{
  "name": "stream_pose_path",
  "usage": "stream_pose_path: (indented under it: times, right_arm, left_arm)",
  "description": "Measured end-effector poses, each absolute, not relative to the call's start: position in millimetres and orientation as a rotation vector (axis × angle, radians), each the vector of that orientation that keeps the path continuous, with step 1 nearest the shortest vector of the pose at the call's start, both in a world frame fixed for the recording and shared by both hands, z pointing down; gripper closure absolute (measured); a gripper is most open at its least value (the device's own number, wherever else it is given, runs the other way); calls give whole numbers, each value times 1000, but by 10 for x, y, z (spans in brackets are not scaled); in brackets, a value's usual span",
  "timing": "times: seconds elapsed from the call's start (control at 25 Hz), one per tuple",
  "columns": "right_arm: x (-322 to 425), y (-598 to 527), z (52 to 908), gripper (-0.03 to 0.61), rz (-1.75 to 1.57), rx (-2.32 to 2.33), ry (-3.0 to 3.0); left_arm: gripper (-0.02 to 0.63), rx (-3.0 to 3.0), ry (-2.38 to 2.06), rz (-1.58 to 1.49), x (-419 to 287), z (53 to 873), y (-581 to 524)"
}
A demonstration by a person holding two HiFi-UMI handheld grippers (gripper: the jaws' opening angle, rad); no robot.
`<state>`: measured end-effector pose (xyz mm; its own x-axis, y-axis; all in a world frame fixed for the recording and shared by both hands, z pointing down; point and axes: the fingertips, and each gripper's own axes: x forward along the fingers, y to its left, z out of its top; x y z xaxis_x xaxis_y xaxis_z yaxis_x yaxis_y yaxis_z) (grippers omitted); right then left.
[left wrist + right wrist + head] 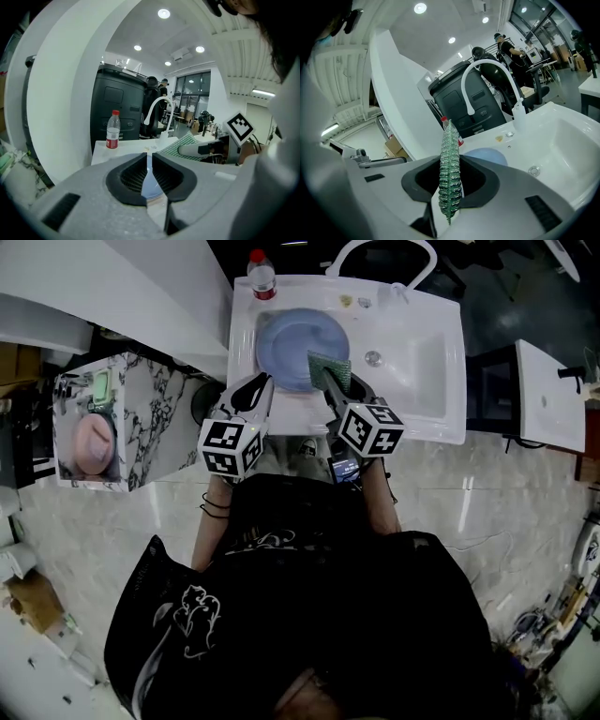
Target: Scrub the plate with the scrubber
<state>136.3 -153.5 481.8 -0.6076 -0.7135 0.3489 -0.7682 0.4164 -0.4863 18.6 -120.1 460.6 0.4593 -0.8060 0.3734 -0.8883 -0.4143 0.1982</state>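
The left gripper (150, 161) is pinching the near edge of the blue plate (298, 345), which is lying on the white sink (427, 381) at the top middle. The right gripper (450, 187) is squeezing the green scrubber (450, 168) tight, over the plate's right edge.

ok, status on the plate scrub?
Left gripper shut on plate near rim, plate left of basin. Right gripper shut on scrubber, over plate's right edge; contact unclear. Bottle at back corner, clear.

Left tongs (150, 161), right tongs (450, 183) clamped.
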Motion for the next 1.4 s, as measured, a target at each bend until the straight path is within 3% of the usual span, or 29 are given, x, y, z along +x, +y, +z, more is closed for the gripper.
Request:
stream_pose_path:
  times: [0.4,1.16,1.4]
  right_arm:
    - [1326,-1947,4991,488,958,1424,-2472]
    - [923,-3154,5906,489,367,1252,-1970]
    - [770,-3230,6056,488,336,1247,-1906]
  left_arm:
    - [580,2412,-1322,397,68,4686,-1531]
    - [580,2500,-1091,435,-355,4883,-1896]
    - [580,2495,-1079,430,-491,4922,-1943]
